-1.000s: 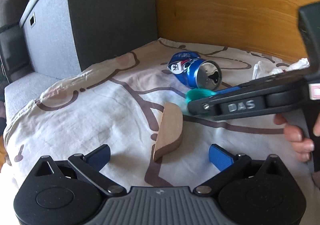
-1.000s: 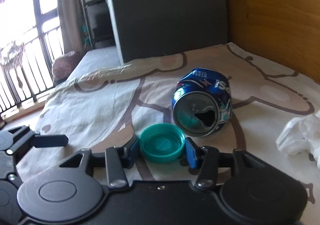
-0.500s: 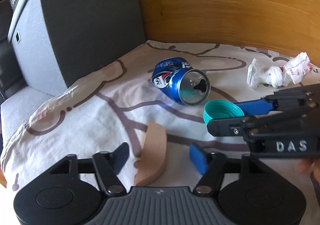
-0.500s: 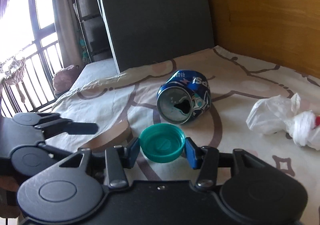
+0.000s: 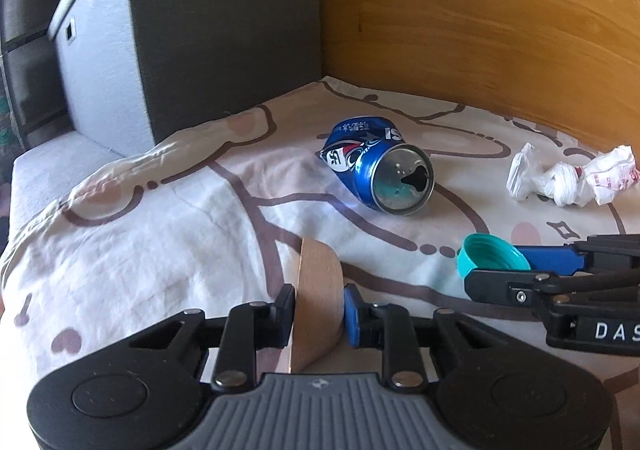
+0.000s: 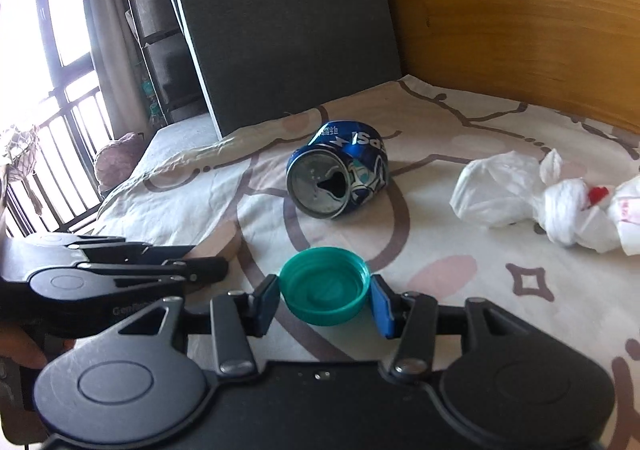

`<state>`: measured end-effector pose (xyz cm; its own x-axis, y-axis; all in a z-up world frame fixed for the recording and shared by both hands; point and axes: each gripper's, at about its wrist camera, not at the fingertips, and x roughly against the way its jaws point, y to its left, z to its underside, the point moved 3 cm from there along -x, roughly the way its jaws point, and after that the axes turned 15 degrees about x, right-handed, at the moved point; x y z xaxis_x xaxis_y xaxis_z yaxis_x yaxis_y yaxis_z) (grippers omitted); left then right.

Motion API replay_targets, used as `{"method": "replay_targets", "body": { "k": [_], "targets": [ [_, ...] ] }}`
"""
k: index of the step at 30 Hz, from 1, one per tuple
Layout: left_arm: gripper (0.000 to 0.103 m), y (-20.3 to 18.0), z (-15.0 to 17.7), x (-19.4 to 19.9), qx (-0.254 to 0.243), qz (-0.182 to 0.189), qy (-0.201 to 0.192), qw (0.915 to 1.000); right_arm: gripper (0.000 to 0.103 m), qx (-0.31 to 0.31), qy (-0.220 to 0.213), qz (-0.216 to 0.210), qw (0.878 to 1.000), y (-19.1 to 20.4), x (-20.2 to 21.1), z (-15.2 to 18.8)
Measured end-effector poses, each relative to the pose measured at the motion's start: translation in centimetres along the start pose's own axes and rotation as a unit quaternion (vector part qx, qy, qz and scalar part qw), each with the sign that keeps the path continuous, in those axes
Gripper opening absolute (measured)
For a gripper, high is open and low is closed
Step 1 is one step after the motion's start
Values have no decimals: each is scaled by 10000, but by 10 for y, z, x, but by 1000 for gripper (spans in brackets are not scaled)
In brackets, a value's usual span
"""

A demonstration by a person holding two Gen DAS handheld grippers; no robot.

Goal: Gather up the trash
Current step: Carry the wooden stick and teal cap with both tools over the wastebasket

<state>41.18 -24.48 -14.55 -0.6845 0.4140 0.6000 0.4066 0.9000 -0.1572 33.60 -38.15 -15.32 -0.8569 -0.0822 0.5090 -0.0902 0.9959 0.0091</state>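
Note:
My left gripper (image 5: 319,312) is shut on a curved wooden piece (image 5: 318,290) that stands on edge on the bedsheet. My right gripper (image 6: 324,298) is shut on a teal bottle cap (image 6: 324,286), held open side up; the same cap (image 5: 490,256) shows at the right of the left wrist view. A crushed blue Pepsi can (image 5: 382,166) (image 6: 340,176) lies on its side beyond both grippers. A crumpled white plastic bag (image 5: 572,178) (image 6: 540,198) lies to the right of the can. In the right wrist view the left gripper (image 6: 208,268) covers most of the wooden piece (image 6: 224,246).
A patterned white sheet (image 5: 160,234) covers the bed. A dark grey fabric box (image 5: 192,30) (image 6: 288,30) stands at the back, and a wooden headboard (image 5: 480,22) runs along the right. A window with railings (image 6: 36,110) is far left. A hand (image 6: 24,350) holds the left gripper.
My left gripper has closed from wide open onto the wooden piece. The right gripper, still holding the cap, has drifted right, away from the can.

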Motion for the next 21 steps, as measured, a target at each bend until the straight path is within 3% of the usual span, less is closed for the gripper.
{"method": "replay_targets", "body": {
  "k": [21],
  "targets": [
    [27, 6, 33, 87, 403, -318, -158, 9986, 49, 259, 292, 403, 9984, 28, 55, 23]
  ]
}}
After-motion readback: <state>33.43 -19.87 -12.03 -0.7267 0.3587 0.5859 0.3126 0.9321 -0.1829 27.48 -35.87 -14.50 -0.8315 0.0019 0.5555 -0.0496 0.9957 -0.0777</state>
